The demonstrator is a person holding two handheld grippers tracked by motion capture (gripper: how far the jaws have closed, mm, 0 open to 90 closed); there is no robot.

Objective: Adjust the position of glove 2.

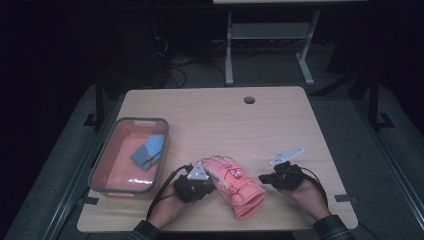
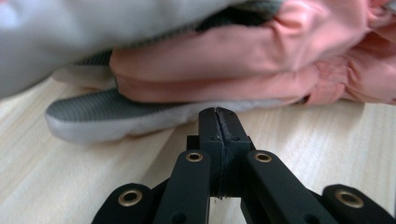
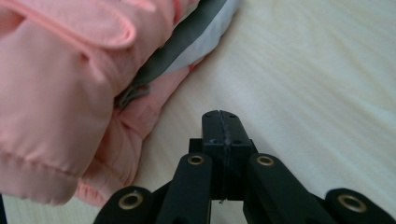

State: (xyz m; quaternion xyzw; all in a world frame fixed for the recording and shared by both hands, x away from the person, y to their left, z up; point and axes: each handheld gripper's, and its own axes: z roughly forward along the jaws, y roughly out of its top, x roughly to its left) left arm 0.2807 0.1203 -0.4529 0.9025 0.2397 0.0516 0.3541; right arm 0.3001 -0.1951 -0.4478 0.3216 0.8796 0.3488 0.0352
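Note:
A pair of pink padded gloves [image 1: 234, 186] lies stacked near the table's front edge, between my two grippers. In the left gripper view the pink gloves [image 2: 261, 60] show a grey and white palm side underneath. My left gripper [image 1: 213, 188] points right at the gloves' left side; its jaws [image 2: 218, 115] are shut with nothing between them, the tips right at the glove's lower edge. My right gripper [image 1: 262, 178] points left, a short way from the gloves' right side. Its jaws [image 3: 221, 116] are also shut and empty over bare wood, with the pink gloves [image 3: 60, 93] to their left.
A grey-rimmed pink bin [image 1: 142, 120] stands at the table's left edge with a blue folded item [image 1: 149, 150] inside. The wooden table [image 1: 280, 125] has a cable hole [image 1: 249, 99] near its far edge. A desk frame [image 1: 270, 45] stands on the floor beyond.

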